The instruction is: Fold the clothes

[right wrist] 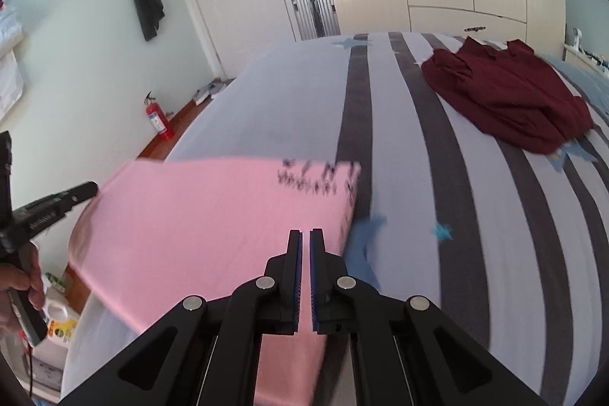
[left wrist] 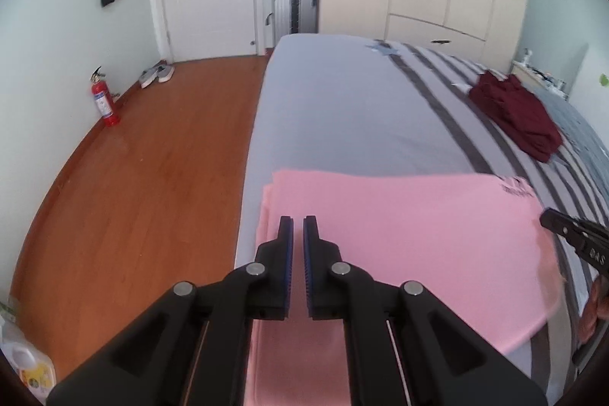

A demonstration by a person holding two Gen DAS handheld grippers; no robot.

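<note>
pinching pink garment (left wrist: 399, 215), both jaws closed.

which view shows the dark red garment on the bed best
The right wrist view. There the dark red garment lies crumpled on the striped bed cover, large and fully visible, with its folds clear. The left wrist view shows the same garment smaller, off toward the right edge.

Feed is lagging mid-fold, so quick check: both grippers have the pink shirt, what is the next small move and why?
Probably carry the held edge forward and lay it down. The left hand-held gripper and right hand-held gripper are each shut on the pink shirt, which hangs lifted over the striped bed, printed end farthest away. The maroon garment lies well clear.
</note>
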